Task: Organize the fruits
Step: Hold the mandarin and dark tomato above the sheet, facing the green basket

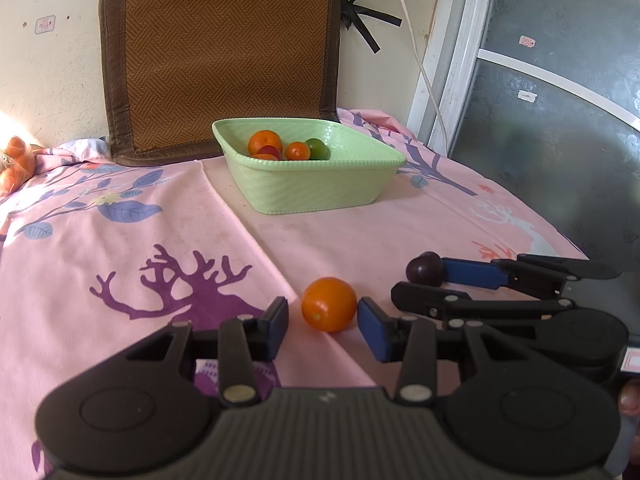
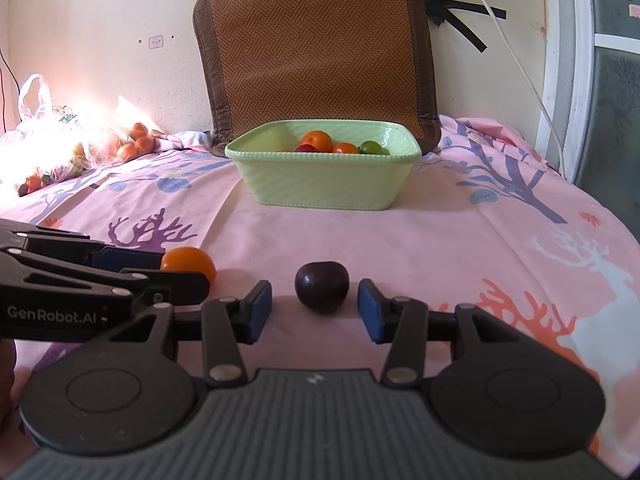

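At lower centre of the left wrist view, your left gripper (image 1: 323,324) stood open around the orange (image 1: 329,304), pads not quite touching; in the right wrist view your right gripper (image 2: 314,312) gaped about the dark plum (image 2: 322,286), gaps either side, green basket (image 2: 320,188) above

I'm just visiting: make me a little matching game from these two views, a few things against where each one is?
Things:
1. round orange fruit
2. dark purple plum
3. small green lime
4. brown woven mat

Places:
A. inside the pale green plastic basket
B. leaning against the wall
C. between the left gripper pads
D. between the right gripper pads

Pairs: 1-C, 2-D, 3-A, 4-B
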Tool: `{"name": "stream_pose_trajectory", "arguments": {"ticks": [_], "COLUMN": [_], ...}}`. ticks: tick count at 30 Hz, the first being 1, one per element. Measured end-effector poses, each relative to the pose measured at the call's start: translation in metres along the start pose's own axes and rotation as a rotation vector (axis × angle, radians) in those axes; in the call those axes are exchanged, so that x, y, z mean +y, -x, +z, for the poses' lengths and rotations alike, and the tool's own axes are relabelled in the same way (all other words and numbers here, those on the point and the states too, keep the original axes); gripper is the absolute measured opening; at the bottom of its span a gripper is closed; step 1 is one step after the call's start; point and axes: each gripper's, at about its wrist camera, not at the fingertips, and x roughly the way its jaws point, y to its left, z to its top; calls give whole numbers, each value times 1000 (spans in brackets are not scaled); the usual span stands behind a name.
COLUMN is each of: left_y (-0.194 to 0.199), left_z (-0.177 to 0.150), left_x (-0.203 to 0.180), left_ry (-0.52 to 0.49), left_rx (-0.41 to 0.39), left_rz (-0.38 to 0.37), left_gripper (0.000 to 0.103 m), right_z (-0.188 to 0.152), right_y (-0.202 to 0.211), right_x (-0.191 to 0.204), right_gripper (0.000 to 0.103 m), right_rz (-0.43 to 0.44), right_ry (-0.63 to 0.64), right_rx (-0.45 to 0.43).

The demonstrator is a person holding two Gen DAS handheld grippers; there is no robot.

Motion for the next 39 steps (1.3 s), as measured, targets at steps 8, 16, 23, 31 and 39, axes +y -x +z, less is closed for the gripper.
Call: {"name": "stream_pose_trajectory", "arguments": {"ticks": [8,16,23,31,39], "left_y": [0,0,0,0,0], "left_z": [0,0,0,-1,0], "left_x": [0,0,-1,2,2], "left_ry": [0,-1,-1,4,-3], "left_rx": [0,0,0,0,1], "left_rz": [0,0,1,-7,-5], "left_gripper": [41,41,41,42,44], "right_z": [0,0,0,1,-3], "right_y": [0,0,0,0,6], "right_x": [0,0,-1,1,1], "right_gripper": [51,51,51,51,51], "right_rz": [0,1,1,-7,-22], "right_ry": [0,0,0,3,11], "right_rx": [0,0,0,0,-6]}}
